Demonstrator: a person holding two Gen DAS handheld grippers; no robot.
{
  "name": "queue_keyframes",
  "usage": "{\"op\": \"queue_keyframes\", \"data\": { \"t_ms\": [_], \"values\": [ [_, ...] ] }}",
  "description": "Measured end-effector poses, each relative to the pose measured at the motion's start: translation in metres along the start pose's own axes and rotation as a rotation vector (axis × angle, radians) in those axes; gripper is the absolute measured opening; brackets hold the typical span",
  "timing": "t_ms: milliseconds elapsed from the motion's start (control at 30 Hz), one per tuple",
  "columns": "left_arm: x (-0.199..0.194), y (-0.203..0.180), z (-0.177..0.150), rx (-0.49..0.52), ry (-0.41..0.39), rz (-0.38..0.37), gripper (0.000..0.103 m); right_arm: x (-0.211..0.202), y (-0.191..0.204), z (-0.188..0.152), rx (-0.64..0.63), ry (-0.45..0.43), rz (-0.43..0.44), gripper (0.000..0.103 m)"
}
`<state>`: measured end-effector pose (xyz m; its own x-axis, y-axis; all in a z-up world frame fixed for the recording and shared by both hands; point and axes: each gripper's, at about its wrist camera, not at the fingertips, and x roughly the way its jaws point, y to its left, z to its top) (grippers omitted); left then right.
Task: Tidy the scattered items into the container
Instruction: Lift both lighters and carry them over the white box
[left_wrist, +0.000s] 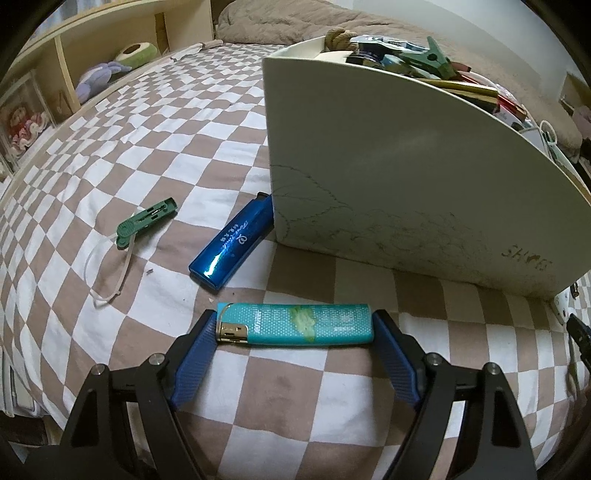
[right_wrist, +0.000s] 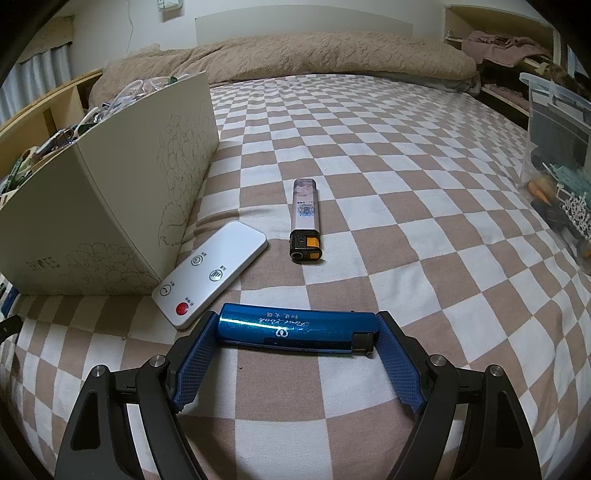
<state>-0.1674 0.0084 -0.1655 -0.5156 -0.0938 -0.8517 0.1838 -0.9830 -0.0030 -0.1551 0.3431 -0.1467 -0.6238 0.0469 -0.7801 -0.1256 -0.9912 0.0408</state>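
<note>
bed cover (left_wrist: 110, 166): brown and white squares | box (left_wrist: 406, 166): cream, thin flower lines drawn on | lighter (left_wrist: 295, 325) by box: light teal, green patch, gold top | lighter (left_wrist: 232, 243) touching box corner: shiny blue, white writing | clip (left_wrist: 146, 221) left of box: green, white string | remote (right_wrist: 210, 273) by box: white, red button

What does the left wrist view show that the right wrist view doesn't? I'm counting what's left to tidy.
Only left wrist: a teal lighter between the jaws, a blue lighter at the box corner, a green clip with a cord.
Only right wrist: a second blue lighter between the jaws, a white remote, a white-and-orange lighter.
Both: the white shoe box and the checked bedsheet.
</note>
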Motion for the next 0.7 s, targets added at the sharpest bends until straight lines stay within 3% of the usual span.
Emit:
{"op": "queue_keyframes", "data": {
  "t_ms": [133, 300, 700],
  "values": [
    [-0.002, 0.000, -0.001, 0.002, -0.004, 0.001, 0.083, -0.011, -0.008, 0.000, 0.058, -0.050, 0.052, 0.084],
    [-0.002, 0.004, -0.003, -0.002, -0.012, -0.003, 0.083, -0.012, -0.008, -0.002, 0.079, -0.043, 0.075, 0.084],
    [-0.020, -0.006, -0.013, 0.007, -0.041, -0.029, 0.083, -0.027, 0.033, -0.022, -0.010, -0.036, 0.093, 0.084]
  ]
}}
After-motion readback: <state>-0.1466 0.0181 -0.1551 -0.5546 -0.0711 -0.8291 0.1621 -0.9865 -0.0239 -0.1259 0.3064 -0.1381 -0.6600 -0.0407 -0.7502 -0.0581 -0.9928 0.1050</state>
